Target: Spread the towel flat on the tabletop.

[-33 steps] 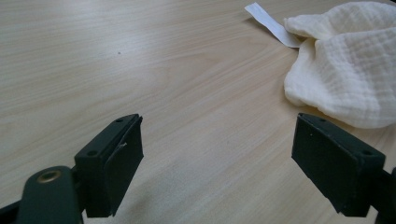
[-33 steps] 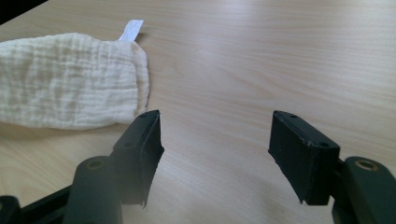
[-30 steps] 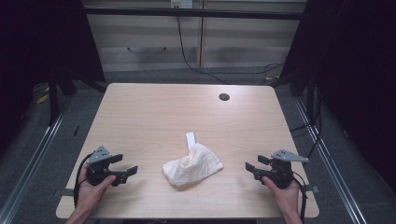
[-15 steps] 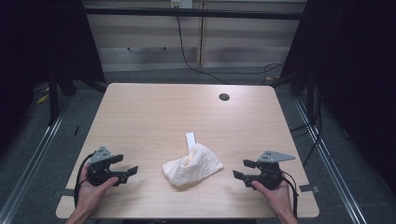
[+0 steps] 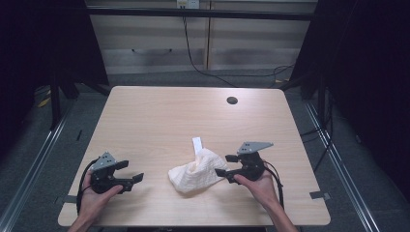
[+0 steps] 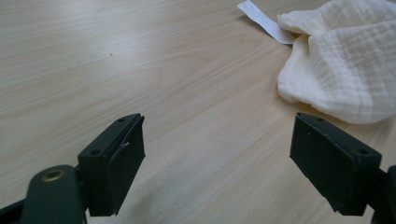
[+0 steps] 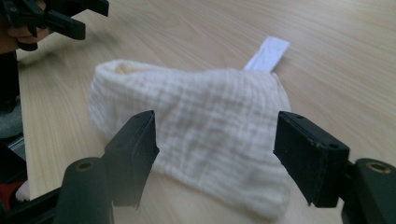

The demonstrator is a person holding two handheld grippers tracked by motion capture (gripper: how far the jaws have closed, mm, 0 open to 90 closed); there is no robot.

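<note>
Right gripper view: right gripper (image 7: 215, 158) spread wide at the cloth's (image 7: 205, 135) edge; left gripper (image 6: 233, 168) spread, touching nothing.

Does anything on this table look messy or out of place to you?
Only the cream cloth: it lies crumpled in a heap near the front edge of the table rather than flat, with its white label sticking out toward the far side. Nothing looks spilled or damaged.

Right gripper (image 7: 215, 156) spread wide — facing cloth (image 7: 205, 140).

Bare table (image 5: 159, 121) around cloth (image 5: 196, 172)
</note>
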